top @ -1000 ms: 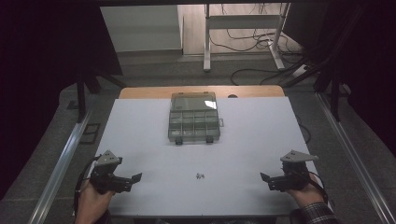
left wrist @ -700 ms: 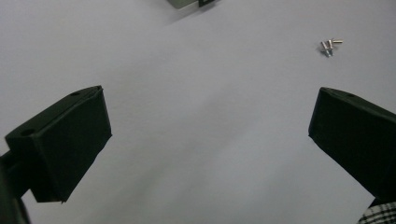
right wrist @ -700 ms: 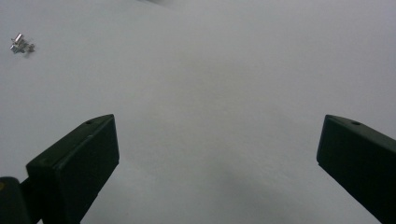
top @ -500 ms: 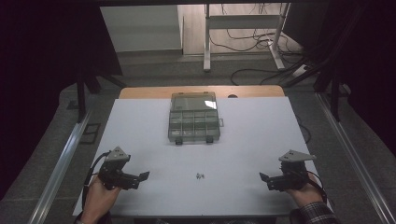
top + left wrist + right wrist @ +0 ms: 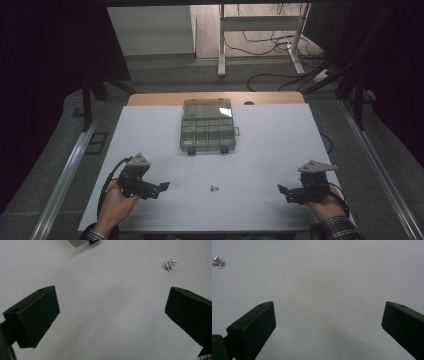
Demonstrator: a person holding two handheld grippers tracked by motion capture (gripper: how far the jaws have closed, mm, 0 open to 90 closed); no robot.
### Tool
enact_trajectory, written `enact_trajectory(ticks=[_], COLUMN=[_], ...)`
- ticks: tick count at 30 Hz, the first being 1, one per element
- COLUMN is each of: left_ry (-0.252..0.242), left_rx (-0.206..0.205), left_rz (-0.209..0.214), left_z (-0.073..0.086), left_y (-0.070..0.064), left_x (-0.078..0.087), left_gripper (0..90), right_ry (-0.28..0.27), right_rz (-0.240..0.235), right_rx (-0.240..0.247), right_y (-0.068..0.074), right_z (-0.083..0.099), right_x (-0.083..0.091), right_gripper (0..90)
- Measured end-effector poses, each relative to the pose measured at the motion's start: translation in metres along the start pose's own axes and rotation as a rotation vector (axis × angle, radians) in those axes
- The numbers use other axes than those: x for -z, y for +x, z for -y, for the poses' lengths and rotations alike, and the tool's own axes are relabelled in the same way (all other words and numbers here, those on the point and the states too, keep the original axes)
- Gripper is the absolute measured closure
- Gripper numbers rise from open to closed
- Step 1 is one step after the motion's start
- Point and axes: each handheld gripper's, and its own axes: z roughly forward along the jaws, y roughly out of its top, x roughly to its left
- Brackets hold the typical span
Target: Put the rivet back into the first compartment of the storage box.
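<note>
Left gripper (image 5: 161, 189) jaws wide, aimed 3 o'clock at loose screws (image 5: 214, 188) for pickup; right gripper (image 5: 283, 191) wide, idle; compartment box (image 5: 207, 131) at 12 to receive.

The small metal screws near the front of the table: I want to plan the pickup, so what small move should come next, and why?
Probably ease the left gripper forward and to its right toward the small metal screws. Its jaws stand wide open and empty, and in the left gripper view the screws lie ahead, right of centre. The right gripper sits farther from them, also open. The compartment box lies beyond.
</note>
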Motion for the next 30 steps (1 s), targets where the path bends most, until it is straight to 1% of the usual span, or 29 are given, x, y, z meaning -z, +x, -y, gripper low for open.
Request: enact_trajectory(ticks=[1,3,5,8,15,20,25,30], left_ry=[0.011,0.022,0.030,0.046,0.079,0.104,0.126,0.143], left_rx=[-0.012,-0.019,-0.023,-0.039,-0.083,-0.115,-0.144,-0.160], left_rz=[-0.004,-0.003,0.014,0.023,0.044,0.067,0.075,0.085], left_z=[-0.002,-0.006,-0.010,-0.017,-0.033,-0.043,-0.051,-0.057], left_y=[-0.001,-0.004,-0.006,-0.009,-0.018,-0.024,-0.031,-0.036], left_x=[-0.002,-0.006,-0.010,-0.015,-0.032,-0.043,-0.054,-0.062], left_gripper=[0.0,0.0,0.0,0.0,0.0,0.0,0.0,0.0], right_ry=[0.001,0.003,0.005,0.010,0.014,0.018,0.021,0.029], right_rz=[-0.001,-0.001,0.000,0.000,0.003,0.001,0.001,0.000], right_rx=[-0.001,-0.002,-0.001,-0.001,0.001,0.003,0.004,0.008], right_y=[0.000,0.000,0.000,0.000,0.000,0.001,0.001,0.001], right_z=[0.000,0.000,0.000,0.000,0.000,0.000,0.000,0.001], right_x=[0.000,0.000,-0.001,-0.001,-0.002,-0.002,-0.003,-0.003], right_gripper=[0.0,0.0,0.0,0.0,0.0,0.0,0.0,0.0])
